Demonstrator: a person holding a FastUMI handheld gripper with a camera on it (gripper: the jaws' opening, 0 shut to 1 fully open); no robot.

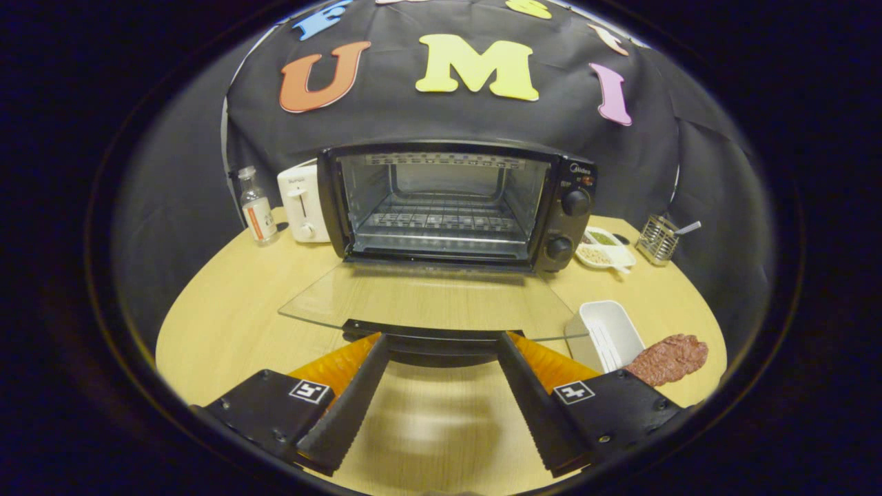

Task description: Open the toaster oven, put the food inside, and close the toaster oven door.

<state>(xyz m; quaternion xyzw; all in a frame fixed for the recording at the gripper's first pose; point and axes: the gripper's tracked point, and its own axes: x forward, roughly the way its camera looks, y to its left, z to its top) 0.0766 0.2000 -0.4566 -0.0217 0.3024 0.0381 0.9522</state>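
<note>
Two fingers of your gripper stand wide apart and hold nothing, their tips right at the handle of the toaster oven door, which lies folded down flat just ahead of them. Whether the tips touch the handle I cannot tell. The opening looks done, so the step in hand is, by my reading, fetching the food.

Back straight off the handle so you don't knock the glass door, then swing to the right. The brown slab of food lies on the table just outside your right finger, beside a white tray. Come at it low and square, since a flat, soft-looking piece may slip or fold if pinched at one edge.

Beyond the door, the toaster oven stands open with its wire rack bare. Left of it are a white toaster and a small bottle; right of it, a divided dish and a wire holder. All rest on a pale wooden table against black cloth.
</note>
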